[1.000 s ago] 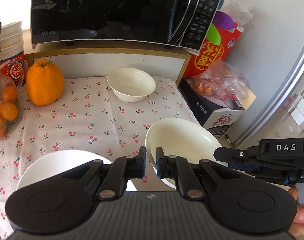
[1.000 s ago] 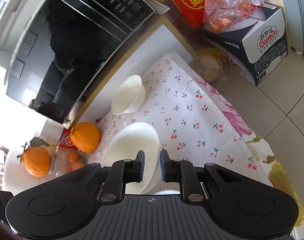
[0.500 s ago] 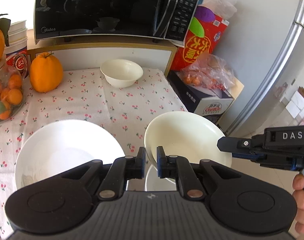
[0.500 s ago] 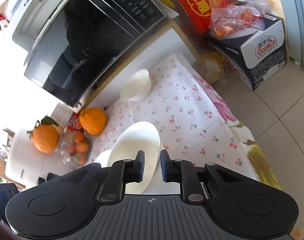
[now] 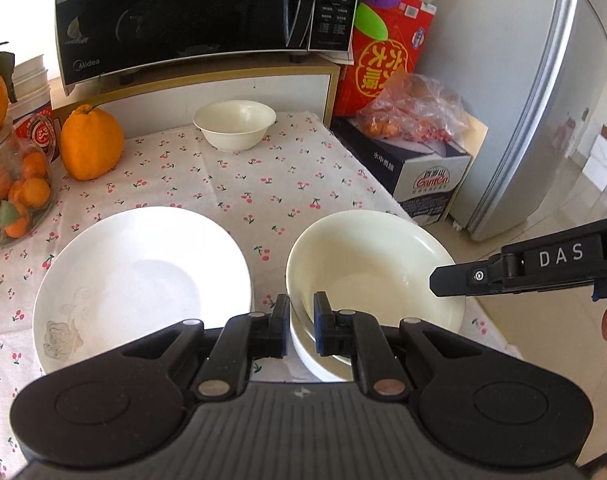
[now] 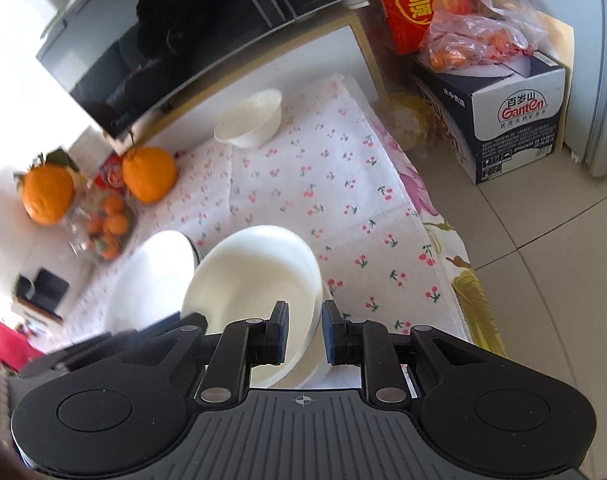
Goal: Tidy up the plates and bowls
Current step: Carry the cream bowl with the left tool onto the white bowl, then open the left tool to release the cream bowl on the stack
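**Two tongs grip one cream bowl at the near right of the bench**

Two sets of tongs close on the same large cream bowl (image 5: 373, 272). The left tongs (image 5: 302, 326) pinch its near-left rim, one finger outside the wall and one inside. The right tongs (image 6: 303, 334) clamp the rim on the bowl's right side, again with the wall between the fingers; from the left wrist camera their black body reaches in from the right, over the bowl's far-right edge. The bowl sits at the near right corner of the bench (image 5: 263, 192), which is covered with a white cloth printed with small red cherries. Whether the bowl rests on the cloth or is lifted off it cannot be told; a second white rim shows just beneath it near the left tongs.

Just left of the bowl lies a wide white plate (image 5: 143, 280), flat on the cloth, its rim near the bowl's but apart from it. A smaller cream bowl (image 5: 234, 125) stands upright at the far side of the bench, well apart from both.

At the far left sits a large orange citrus fruit (image 5: 90, 145), and beside it a clear jar of small oranges (image 5: 15, 196). A black microwave (image 5: 191, 16) stands on a raised shelf behind the bench. On the floor to the right, a dark carton (image 5: 419, 176) carries a plastic bag of fruit (image 5: 415, 112).
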Motion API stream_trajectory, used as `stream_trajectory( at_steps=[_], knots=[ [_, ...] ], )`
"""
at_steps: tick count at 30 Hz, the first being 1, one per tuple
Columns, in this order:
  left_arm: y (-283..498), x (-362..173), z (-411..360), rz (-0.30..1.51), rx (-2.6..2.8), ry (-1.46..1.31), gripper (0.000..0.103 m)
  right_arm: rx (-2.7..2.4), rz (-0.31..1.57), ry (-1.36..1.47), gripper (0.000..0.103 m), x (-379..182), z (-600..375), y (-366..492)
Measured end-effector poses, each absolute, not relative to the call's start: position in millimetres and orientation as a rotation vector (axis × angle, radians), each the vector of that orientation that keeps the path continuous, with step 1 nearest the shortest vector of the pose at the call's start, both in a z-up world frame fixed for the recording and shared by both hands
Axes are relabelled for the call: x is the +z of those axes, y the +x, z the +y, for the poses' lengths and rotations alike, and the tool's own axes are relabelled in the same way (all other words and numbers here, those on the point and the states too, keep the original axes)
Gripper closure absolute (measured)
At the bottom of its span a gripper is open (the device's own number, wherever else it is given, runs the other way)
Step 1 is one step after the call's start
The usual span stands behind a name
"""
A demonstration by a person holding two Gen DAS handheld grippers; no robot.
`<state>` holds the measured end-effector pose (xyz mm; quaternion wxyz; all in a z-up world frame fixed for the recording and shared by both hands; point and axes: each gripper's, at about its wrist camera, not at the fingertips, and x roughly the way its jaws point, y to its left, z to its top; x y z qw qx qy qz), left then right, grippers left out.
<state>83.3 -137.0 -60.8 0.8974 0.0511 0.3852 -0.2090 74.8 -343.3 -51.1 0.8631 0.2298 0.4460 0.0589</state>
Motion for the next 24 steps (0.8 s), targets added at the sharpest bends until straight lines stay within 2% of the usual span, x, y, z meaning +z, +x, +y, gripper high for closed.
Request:
stream_trajectory(
  at_steps=[13,16,18,24],
  knots=[
    [82.3,-71.1,-138.9,0.824,-0.425,0.129,0.091,0.126,0.979,0.403,0.083,-58.2,-334.4,78.1],
    [82.6,-71.8,-139.1,0.821,-0.420,0.133,0.085,0.131,0.989,0.403,0.082,-58.8,-334.0,79.2],
    [83.4,-71.8,-138.0,0.824,-0.418,0.127,0.084,0.128,0.991,0.409,0.075,-58.7,-335.1,79.5],
    [88.0,-69.6,-133.8,0.834,-0.419,0.087,0.077,0.124,0.976,0.433,0.074,-55.8,-340.7,79.9]
  ],
)
